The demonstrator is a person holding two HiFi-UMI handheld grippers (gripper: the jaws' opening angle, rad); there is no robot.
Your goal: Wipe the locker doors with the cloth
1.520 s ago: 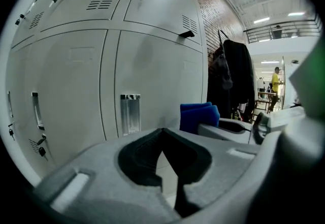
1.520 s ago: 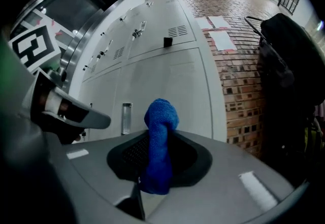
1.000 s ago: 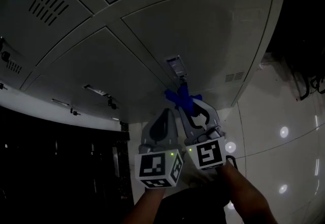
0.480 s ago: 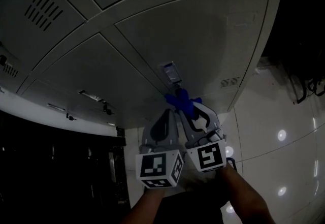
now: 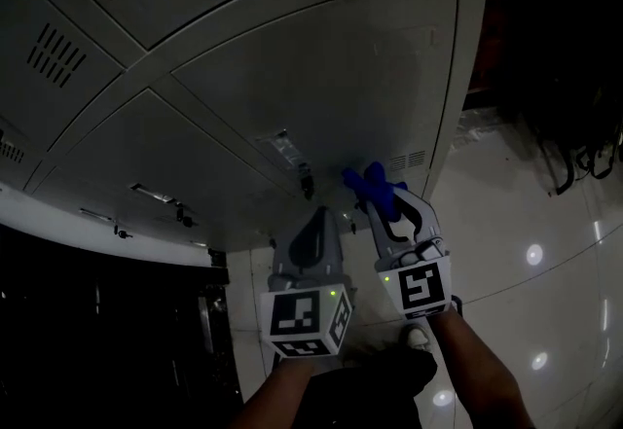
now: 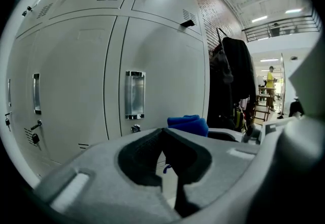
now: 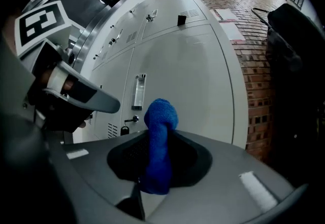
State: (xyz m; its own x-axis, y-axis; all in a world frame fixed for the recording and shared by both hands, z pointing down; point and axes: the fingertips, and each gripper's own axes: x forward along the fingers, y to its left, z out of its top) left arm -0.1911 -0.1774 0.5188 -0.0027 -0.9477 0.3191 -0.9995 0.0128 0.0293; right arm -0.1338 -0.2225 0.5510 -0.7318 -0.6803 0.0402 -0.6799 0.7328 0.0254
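Note:
Grey locker doors (image 5: 321, 67) fill the head view; the lower right door carries a metal handle (image 5: 281, 147) and a lock (image 5: 306, 181). My right gripper (image 5: 382, 192) is shut on a blue cloth (image 5: 368, 186), whose bunched end pokes out past the jaws close to that door (image 7: 188, 81), right of its handle (image 7: 139, 91). In the right gripper view the blue cloth (image 7: 159, 141) stands upright between the jaws. My left gripper (image 5: 313, 228) hangs beside it, shut and empty, pointing at the same door (image 6: 162, 70); the blue cloth (image 6: 188, 124) shows just past its jaws.
A brick wall (image 7: 256, 60) borders the lockers on the right. Dark coats (image 6: 231, 83) hang on a rack beside them. Glossy tiled floor (image 5: 526, 213) lies below. More lockers with vents (image 5: 56, 55) extend to the left. A person in yellow (image 6: 270, 82) stands far off.
My right gripper with the cloth has shifted right, from just under the handle to the door's lower right area. The head view has tilted, so the lockers have slid left and down.

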